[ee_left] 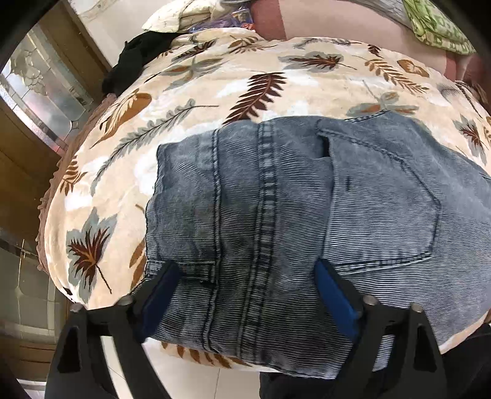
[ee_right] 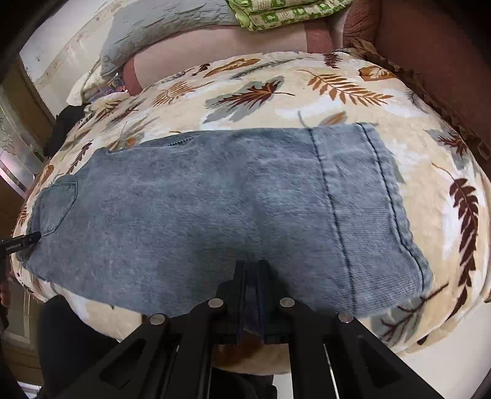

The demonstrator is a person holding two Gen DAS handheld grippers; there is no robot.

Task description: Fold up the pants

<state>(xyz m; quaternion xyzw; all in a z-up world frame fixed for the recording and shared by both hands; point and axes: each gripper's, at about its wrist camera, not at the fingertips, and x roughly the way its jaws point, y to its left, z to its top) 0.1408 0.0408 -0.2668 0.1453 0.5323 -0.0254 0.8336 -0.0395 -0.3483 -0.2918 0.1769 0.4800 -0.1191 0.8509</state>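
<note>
The jeans (ee_right: 214,199) lie flat mid-frame on the leaf-print bed (ee_right: 337,89), soft but weighty denim. The right gripper (ee_right: 252,276) pinches their near edge; the left gripper (ee_left: 245,276) gapes empty over the waistband, a firmer hold.

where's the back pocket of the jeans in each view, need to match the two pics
Left wrist view: the back pocket fills the right of centre, right of the left gripper, whose open fingers straddle the jeans.
Right wrist view: the same pocket is small at the far left edge of the jeans; the right gripper is shut on their near edge.
Shared landmark: the green patterned cloth at the top.
</note>
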